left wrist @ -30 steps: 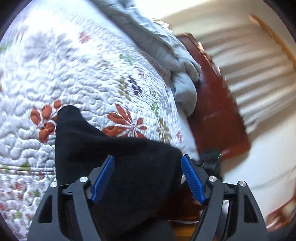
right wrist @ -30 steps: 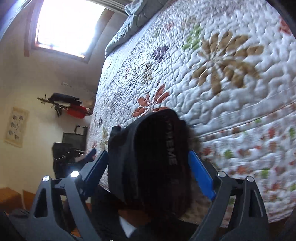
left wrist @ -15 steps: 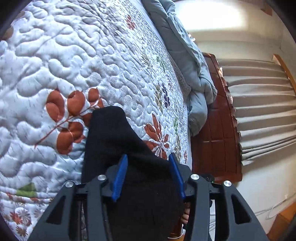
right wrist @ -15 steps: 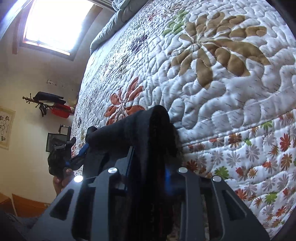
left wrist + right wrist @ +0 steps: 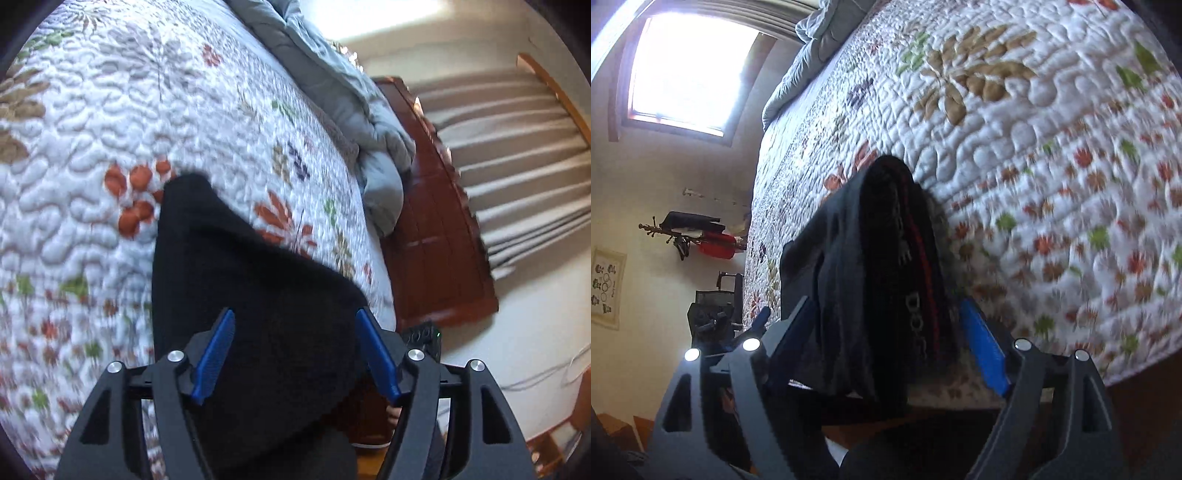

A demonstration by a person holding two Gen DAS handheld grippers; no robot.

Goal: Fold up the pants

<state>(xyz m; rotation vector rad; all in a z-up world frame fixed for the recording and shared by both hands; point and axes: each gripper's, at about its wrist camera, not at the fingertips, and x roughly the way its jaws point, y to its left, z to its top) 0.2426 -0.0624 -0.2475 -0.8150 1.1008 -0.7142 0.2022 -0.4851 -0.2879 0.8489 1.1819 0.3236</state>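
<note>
While the black fabric pants point(image 5: 255, 295) lie draped over the edge of the bed, on its white quilted bedspread with a leaf and flower print point(image 5: 110, 122), both claws stand spread around them without pressing. The left claw point(image 5: 295, 354) has just been opening; its blue ribbed pads point(image 5: 214, 358) sit apart on either side of the dark cloth, which lies between them, and clear gaps show beside each pad. Seen from the right wrist, the pants point(image 5: 886, 266) bunch into a folded ridge with a red stripe and pale lettering along a band, hanging down from the bedspread's point(image 5: 1034, 147) edge. The right claw point(image 5: 890, 347) has likewise just been opening, its blue pad point(image 5: 984, 347) standing off from the bundle, with the cloth between the jaws. Far up the bedspread from the pants lies a rumpled grey-blue duvet point(image 5: 369, 122), beside a reddish wooden bed frame point(image 5: 436, 229). A bright window point(image 5: 687, 70) glows beyond the far end of the bedspread.
</note>
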